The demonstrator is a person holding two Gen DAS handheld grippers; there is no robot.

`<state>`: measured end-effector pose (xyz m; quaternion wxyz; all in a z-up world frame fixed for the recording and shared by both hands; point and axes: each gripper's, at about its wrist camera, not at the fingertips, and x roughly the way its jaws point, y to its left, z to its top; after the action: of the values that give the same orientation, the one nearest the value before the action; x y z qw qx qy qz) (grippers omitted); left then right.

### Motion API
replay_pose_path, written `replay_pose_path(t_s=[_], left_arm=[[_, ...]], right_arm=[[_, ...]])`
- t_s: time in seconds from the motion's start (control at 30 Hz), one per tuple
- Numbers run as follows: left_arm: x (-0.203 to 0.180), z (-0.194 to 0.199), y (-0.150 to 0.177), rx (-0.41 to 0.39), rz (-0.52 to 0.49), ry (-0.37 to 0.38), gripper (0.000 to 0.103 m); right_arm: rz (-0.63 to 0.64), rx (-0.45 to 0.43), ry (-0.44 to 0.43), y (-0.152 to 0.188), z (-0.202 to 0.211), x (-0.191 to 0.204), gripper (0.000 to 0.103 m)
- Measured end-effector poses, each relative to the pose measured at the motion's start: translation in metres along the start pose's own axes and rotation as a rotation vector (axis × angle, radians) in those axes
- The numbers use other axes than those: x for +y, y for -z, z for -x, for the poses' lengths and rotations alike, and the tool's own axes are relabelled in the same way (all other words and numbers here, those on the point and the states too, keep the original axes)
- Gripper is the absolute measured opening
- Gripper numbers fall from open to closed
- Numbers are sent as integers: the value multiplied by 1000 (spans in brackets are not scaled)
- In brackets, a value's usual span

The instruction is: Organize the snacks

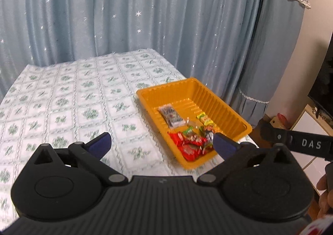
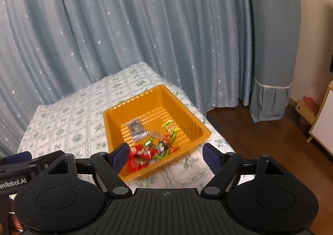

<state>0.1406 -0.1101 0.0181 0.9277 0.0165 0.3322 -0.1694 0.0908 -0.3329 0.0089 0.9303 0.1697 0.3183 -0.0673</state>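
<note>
An orange plastic tray [image 1: 210, 91] [image 2: 187, 110] stands on the table near its right edge. It holds red wrappers [image 1: 191, 145] [image 2: 139, 155], a grey-white packet [image 1: 171, 115] [image 2: 136, 128], and yellow-green candies [image 1: 205, 119] [image 2: 170, 127]. My left gripper [image 1: 162, 144] is open and empty, held above the table just left of the tray's near end. My right gripper [image 2: 165, 154] is open and empty, above the tray's near edge. Each gripper shows at the edge of the other's view.
The table [image 1: 68, 97] [image 2: 68, 116] has a green-and-white patterned cloth. Blue star-print curtains [image 1: 145, 10] [image 2: 145, 26] hang behind it. To the right are wooden floor [image 2: 260, 130], a white cabinet [image 2: 324, 122] and a small red-topped item [image 2: 308, 103] by the wall.
</note>
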Motion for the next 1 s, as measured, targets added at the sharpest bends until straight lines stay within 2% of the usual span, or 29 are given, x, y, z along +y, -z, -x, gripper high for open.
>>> replay_pose_path(t_s=[0.07,0.33,0.43,1.0], left_arm=[[0,10,5,1,16,10,103],[-7,52,24,-21,29,-30,103],[-9,63,32,-16,52,-15,103],[-14,106,46,-29,90,-59,103]], right_arm=[[4,-1,7,7,10,1,79],[26,7,6,27,41,3,80],[35,8,5,32,52,6,80],[86,-24,-3,43,97,22,80]])
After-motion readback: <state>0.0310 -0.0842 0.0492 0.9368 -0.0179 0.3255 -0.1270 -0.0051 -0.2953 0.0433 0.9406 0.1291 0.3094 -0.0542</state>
